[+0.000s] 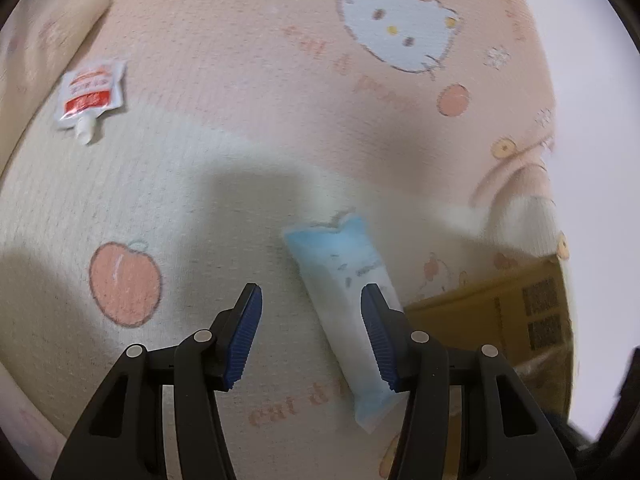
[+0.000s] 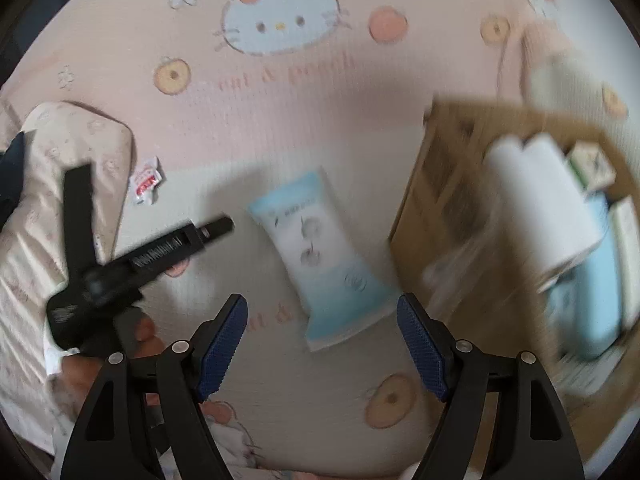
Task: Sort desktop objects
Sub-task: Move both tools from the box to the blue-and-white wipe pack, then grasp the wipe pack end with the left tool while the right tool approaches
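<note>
A light blue and white wipes pack [image 1: 348,300] lies flat on the cartoon-print sheet [image 1: 240,160]. My left gripper [image 1: 311,320] is open above it, the right fingertip overlapping the pack's edge. The pack also shows in the right wrist view [image 2: 316,256], just ahead of my open, empty right gripper [image 2: 322,332]. A small red and white sauce pouch [image 1: 89,94] lies at the far left; it also shows in the right wrist view [image 2: 146,182]. A cardboard box [image 2: 448,200] at the right holds a white paper roll [image 2: 544,196], a blue pack and small cartons.
The left hand-held gripper [image 2: 132,260] shows in the right wrist view at the left. A pale pillow [image 2: 52,208] lies along the left side. The box corner [image 1: 500,312] sits close right of the left gripper.
</note>
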A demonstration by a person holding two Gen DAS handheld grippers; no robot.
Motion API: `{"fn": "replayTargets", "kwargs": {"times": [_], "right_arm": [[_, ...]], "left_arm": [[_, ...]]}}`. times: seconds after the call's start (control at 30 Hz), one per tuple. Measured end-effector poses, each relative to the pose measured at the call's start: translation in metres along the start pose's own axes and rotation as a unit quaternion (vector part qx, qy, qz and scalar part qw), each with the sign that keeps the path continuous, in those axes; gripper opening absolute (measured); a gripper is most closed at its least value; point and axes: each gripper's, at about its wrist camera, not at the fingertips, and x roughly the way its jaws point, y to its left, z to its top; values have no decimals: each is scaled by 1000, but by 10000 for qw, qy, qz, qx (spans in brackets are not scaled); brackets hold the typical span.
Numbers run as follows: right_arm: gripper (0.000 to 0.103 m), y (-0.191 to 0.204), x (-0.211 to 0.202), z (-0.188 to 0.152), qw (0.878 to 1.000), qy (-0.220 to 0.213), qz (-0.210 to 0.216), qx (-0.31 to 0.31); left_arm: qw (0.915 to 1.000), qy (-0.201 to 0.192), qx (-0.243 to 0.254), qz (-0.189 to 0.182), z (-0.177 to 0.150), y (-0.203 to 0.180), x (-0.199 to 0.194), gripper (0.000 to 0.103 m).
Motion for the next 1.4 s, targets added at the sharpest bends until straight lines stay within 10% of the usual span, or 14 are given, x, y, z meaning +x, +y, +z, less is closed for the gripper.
{"fn": "replayTargets", "kwargs": {"times": [0.43, 0.93, 1.4], "right_arm": [[77, 2, 62, -53, 9981, -96, -81, 606], [77, -19, 100, -59, 9972, 252, -180, 682], [77, -11, 110, -59, 9999, 86, -76, 99]], "left_arm": [[9958, 652, 482, -420, 21, -14, 15, 56], [9773, 1076, 1817, 147, 48, -45, 79, 56], [9788, 1680, 968, -655, 44, -20, 88, 56]]}}
